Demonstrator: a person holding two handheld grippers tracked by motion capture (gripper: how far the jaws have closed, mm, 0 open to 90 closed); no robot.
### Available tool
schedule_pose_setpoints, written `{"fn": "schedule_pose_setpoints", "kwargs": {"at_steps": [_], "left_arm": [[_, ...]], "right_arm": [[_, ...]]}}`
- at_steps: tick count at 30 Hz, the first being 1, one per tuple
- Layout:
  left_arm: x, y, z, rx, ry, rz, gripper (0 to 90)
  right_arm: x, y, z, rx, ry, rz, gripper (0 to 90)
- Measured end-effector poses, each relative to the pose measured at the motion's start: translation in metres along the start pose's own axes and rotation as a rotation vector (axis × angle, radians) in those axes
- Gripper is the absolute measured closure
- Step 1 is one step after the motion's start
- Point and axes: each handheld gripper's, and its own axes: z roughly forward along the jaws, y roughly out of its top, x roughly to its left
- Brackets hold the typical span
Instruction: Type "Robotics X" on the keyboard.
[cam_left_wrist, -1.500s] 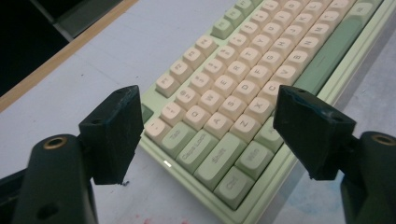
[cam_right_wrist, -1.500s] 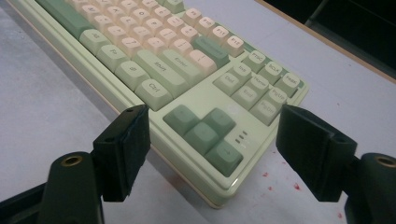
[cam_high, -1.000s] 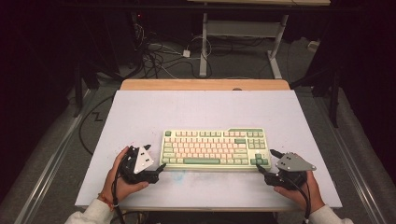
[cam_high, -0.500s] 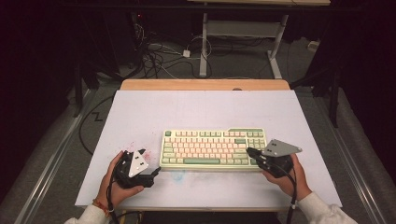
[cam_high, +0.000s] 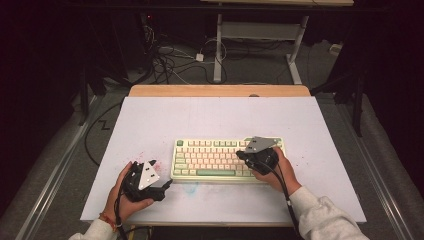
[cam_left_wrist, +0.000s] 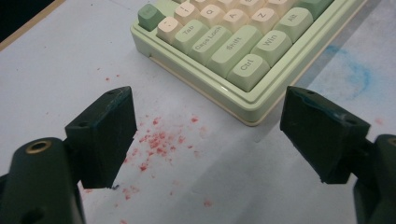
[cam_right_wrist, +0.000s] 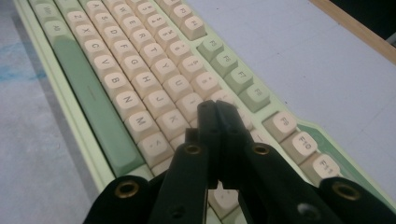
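A pale green keyboard (cam_high: 210, 157) with cream keys lies on the white table top (cam_high: 200, 115), near its front. In the left gripper view its left front corner (cam_left_wrist: 224, 42) is just ahead of the jaws. My left gripper (cam_high: 166, 186) rests on the table to the left of that corner, held in a hand. Its jaws (cam_left_wrist: 205, 135) stand wide open with nothing between them. My right gripper (cam_high: 241, 154) hovers over the right half of the keyboard. In the right gripper view the jaws (cam_right_wrist: 215, 109) are shut together, empty, pointing down at the cream letter keys (cam_right_wrist: 140, 84).
Red specks (cam_left_wrist: 159, 140) and a faint blue smear (cam_left_wrist: 355, 70) mark the table top by the keyboard's front left. A wooden strip (cam_high: 220, 90) edges the far side. Cables (cam_high: 170, 60) and desk legs (cam_high: 218, 50) lie on the floor beyond.
My right gripper has moved left from the keyboard's right end to above its keys, and its jaws have closed. The left gripper has stayed in place.
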Motion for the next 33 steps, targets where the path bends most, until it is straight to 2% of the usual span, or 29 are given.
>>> {"fn": "schedule_pose_setpoints", "kwargs": {"at_steps": [8,10,12,14,16,18,23,28,33], "left_arm": [[-0.001,0.0,0.001,0.012,-0.005,0.009,17.3],[-0.001,-0.001,0.002,0.018,-0.005,0.012,17.3],[-0.002,0.0,0.003,0.017,-0.007,0.014,17.2],[-0.002,0.0,0.002,0.013,-0.001,0.015,17.3],[-0.001,0.0,0.002,0.008,0.0,0.007,17.2],[-0.001,0.0,0.002,0.004,-0.003,0.0,17.2],[-0.002,0.0,0.002,0.012,-0.002,0.009,17.2],[-0.003,0.0,0.003,0.013,-0.006,0.006,17.3],[-0.002,0.001,0.002,0.012,0.002,-0.009,18.3]], "right_arm": [[0.002,0.008,0.021,0.035,-0.001,-0.005,90.0],[0.003,0.008,0.025,0.05,-0.01,-0.005,90.0],[0.003,0.007,0.03,0.091,-0.001,-0.009,90.0],[0.003,0.009,0.028,0.096,-0.006,-0.001,90.0],[0.002,0.009,0.024,0.068,0.005,0.004,90.0],[0.001,0.009,0.018,0.039,-0.004,0.01,90.0],[-0.001,0.008,0.005,-0.016,-0.005,0.021,88.8],[-0.004,0.004,-0.013,-0.077,-0.006,0.039,83.2],[-0.004,-0.002,-0.031,-0.141,-0.023,0.027,74.0]]}}
